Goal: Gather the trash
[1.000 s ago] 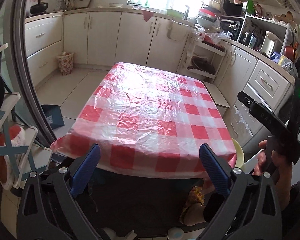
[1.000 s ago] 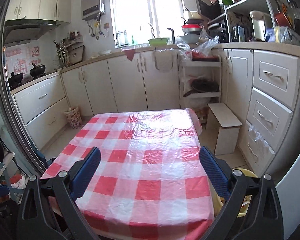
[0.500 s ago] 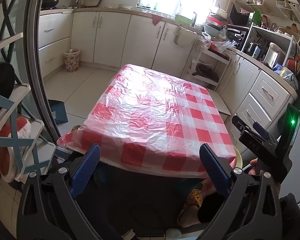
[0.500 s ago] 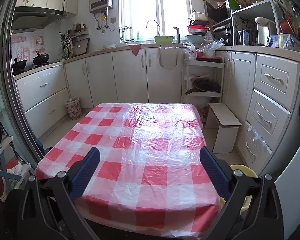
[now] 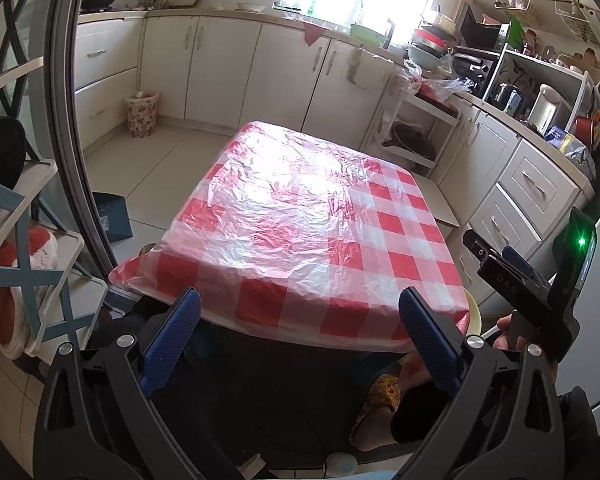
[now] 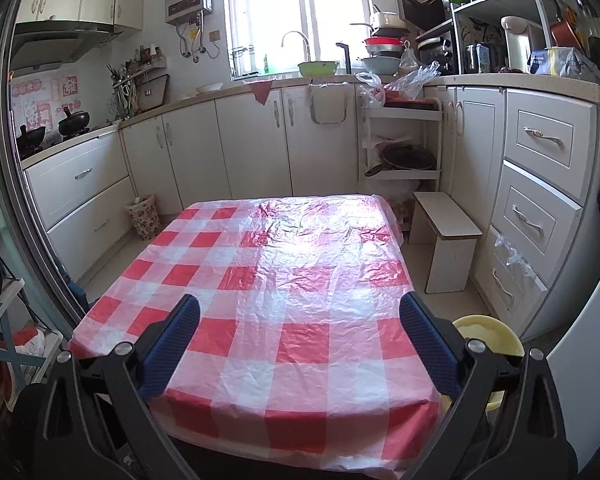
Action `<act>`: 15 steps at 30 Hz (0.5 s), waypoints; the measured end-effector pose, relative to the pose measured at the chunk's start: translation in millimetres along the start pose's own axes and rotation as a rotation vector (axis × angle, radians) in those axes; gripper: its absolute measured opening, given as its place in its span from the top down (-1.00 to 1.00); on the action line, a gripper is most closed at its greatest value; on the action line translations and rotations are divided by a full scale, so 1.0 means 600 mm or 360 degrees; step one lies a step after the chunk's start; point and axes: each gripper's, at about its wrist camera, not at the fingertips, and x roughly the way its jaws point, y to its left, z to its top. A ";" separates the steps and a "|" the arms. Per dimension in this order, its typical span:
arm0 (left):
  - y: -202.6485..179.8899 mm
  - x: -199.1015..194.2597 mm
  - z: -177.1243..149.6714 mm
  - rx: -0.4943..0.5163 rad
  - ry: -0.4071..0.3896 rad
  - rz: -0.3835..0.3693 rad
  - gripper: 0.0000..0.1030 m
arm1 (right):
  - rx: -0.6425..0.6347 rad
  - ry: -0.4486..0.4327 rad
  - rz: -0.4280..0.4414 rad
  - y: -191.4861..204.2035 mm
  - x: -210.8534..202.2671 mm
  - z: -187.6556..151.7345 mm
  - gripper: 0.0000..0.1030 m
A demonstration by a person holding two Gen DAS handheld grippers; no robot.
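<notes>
Fingers [image 5: 428, 338] of the left gripper [image 5: 300, 338] spread wide apart, clamped on nothing, hanging just short of the near edge of the tabletop [image 5: 316, 216] and a little below its level. Same on the right gripper [image 6: 300, 340]: fingers [image 6: 430, 340] wide apart and empty, but over the near part of the checked plastic cloth [image 6: 284, 296], so the nearer of the two to the surface ahead.

No loose trash to be seen on the cloth in either view; nothing ahead of either pair of fingers to close on. Only candidate for a destination: a small flowered waste bin [image 6: 143, 216] on the floor, well beyond the fingers and off to their left, past the far left corner of the tabletop. A yellow basin [image 6: 488, 336] just behind the right-hand fingertip of the right gripper, low at the tabletop's near right corner.

Probably a search step: trash hidden or out of frame, cannot tell where.
</notes>
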 end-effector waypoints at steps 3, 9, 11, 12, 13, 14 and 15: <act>0.002 -0.001 -0.001 -0.0006 -0.0001 0.0001 -0.85 | 0.0002 0.0001 -0.0001 -0.001 0.001 0.000 -0.86; 0.009 0.000 0.000 -0.0026 0.0007 0.0012 -0.85 | 0.0011 0.0000 -0.0005 -0.003 0.001 -0.001 -0.86; 0.012 0.001 -0.001 -0.0041 0.0014 0.0018 -0.85 | 0.0011 -0.0001 -0.0006 -0.003 0.001 0.000 -0.86; 0.013 0.002 0.000 -0.0048 0.0019 0.0020 -0.85 | 0.0012 -0.0002 -0.0007 -0.003 0.000 -0.001 -0.86; 0.015 0.003 0.000 -0.0055 0.0024 0.0019 -0.85 | 0.0013 -0.0004 -0.0008 -0.003 0.000 0.000 -0.86; 0.016 0.003 -0.001 -0.0060 0.0026 0.0022 -0.85 | 0.0014 -0.0005 -0.0009 -0.004 0.000 0.000 -0.86; 0.016 0.003 0.000 -0.0062 0.0025 0.0026 -0.85 | 0.0015 -0.0005 -0.0010 -0.004 -0.001 0.000 -0.86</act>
